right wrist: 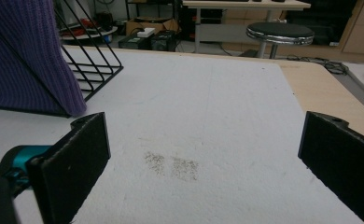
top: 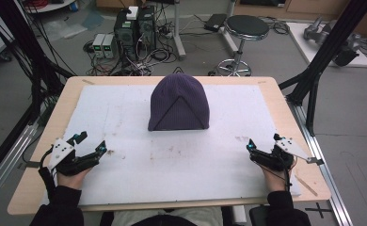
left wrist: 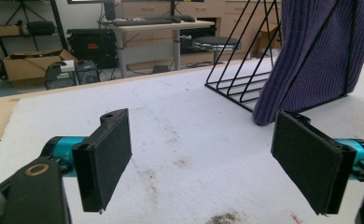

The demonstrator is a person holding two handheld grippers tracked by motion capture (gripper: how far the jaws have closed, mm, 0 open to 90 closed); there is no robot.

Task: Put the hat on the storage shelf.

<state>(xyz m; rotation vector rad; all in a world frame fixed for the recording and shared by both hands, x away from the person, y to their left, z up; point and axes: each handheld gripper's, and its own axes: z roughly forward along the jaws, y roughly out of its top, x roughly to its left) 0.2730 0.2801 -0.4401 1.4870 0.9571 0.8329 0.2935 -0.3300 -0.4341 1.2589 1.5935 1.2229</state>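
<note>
Nothing looks begun: the purple knit hat (top: 179,102) sits draped over what seems to be a black wire rack (left wrist: 238,84) at the far middle of the white mat (top: 172,160), while the left gripper (top: 88,145) and right gripper (top: 263,143) rest near the person, jaws spread wide and empty, well apart from it.
</note>
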